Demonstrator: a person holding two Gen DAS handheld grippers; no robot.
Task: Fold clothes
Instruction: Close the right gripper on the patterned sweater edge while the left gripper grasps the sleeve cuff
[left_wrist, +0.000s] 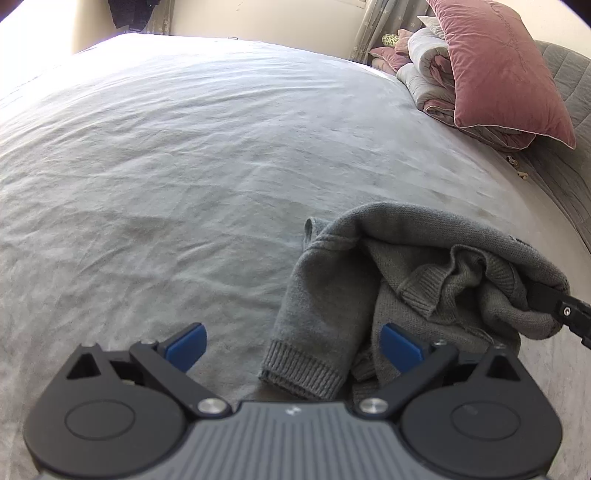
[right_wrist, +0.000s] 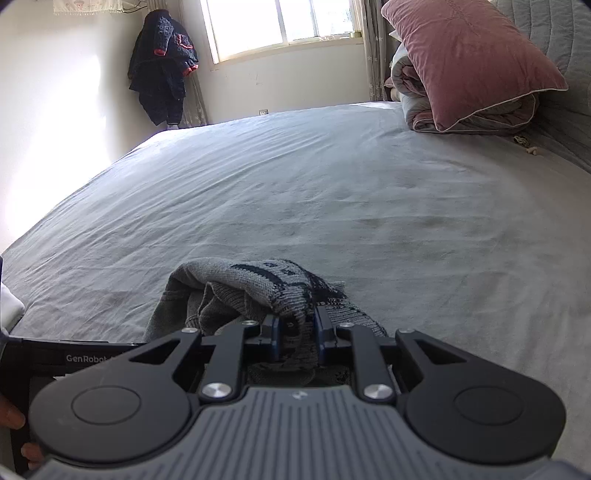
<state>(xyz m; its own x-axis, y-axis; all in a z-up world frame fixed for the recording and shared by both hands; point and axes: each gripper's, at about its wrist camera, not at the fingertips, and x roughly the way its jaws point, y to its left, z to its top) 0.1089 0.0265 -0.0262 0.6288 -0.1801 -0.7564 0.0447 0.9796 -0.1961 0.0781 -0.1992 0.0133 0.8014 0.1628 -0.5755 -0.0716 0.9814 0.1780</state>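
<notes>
A crumpled grey knit sweater (left_wrist: 332, 295) with a dark pattern lies bunched on the pale grey bed sheet (left_wrist: 184, 166). In the right wrist view my right gripper (right_wrist: 297, 332) is shut on a fold of the sweater (right_wrist: 221, 284), the patterned knit pinched between its blue pads. Its black tip (left_wrist: 554, 302) also shows in the left wrist view, biting the sweater's right side. My left gripper (left_wrist: 293, 343) stands open just above the bed, a ribbed cuff lying between its spread fingers and untouched by its pads.
A pink pillow (right_wrist: 469, 55) leans on a folded quilt (right_wrist: 413, 99) at the bed's far right, against a grey quilted headboard (right_wrist: 554, 92). A dark jacket (right_wrist: 162, 66) hangs in the corner beside the window (right_wrist: 280, 22). Wide bare sheet (right_wrist: 369, 203) stretches ahead.
</notes>
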